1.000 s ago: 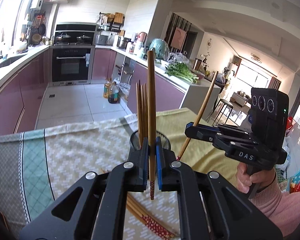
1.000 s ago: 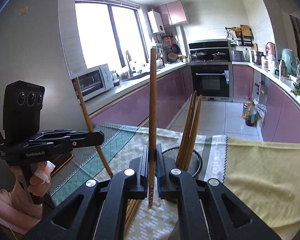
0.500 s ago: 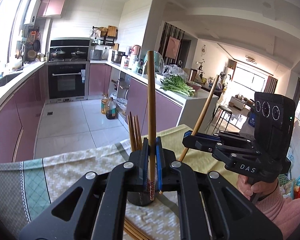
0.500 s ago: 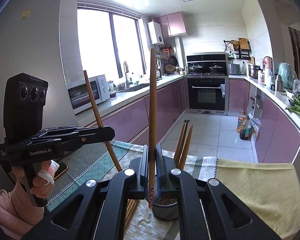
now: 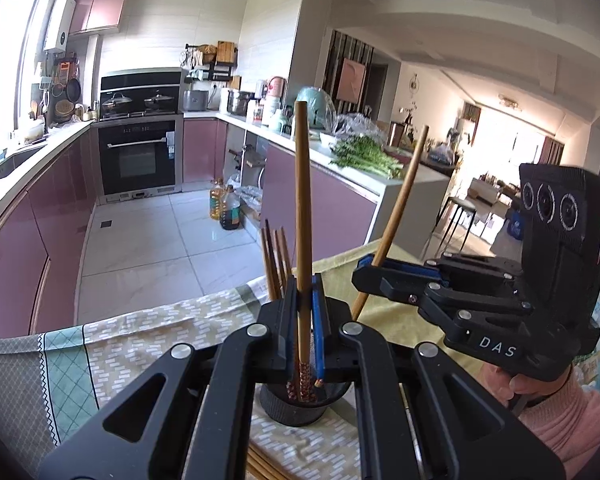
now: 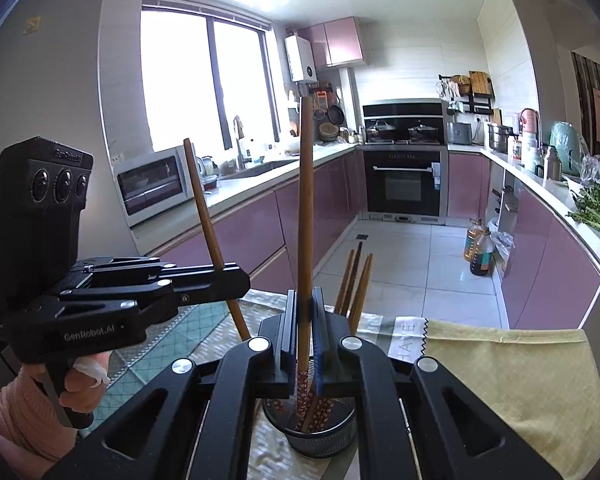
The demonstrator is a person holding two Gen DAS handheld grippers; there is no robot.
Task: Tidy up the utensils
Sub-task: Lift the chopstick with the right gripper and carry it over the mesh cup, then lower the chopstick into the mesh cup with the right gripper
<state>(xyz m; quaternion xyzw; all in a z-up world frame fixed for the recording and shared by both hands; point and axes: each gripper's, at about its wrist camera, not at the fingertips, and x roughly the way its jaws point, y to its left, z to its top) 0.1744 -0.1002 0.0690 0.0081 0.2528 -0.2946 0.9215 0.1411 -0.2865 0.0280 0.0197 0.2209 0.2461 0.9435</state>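
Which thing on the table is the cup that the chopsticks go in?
Find the table with the patterned cloth in the purple kitchen. On it stands a round dark mesh cup, just under both tools. It is the only container there, and it has brown chopsticks standing up in it with flowery ends at the bottom, while others lie flat on the cloth.

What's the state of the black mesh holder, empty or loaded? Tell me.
Loaded. The black mesh holder stands upright with several chopsticks leaning inside it, patterned ends down.
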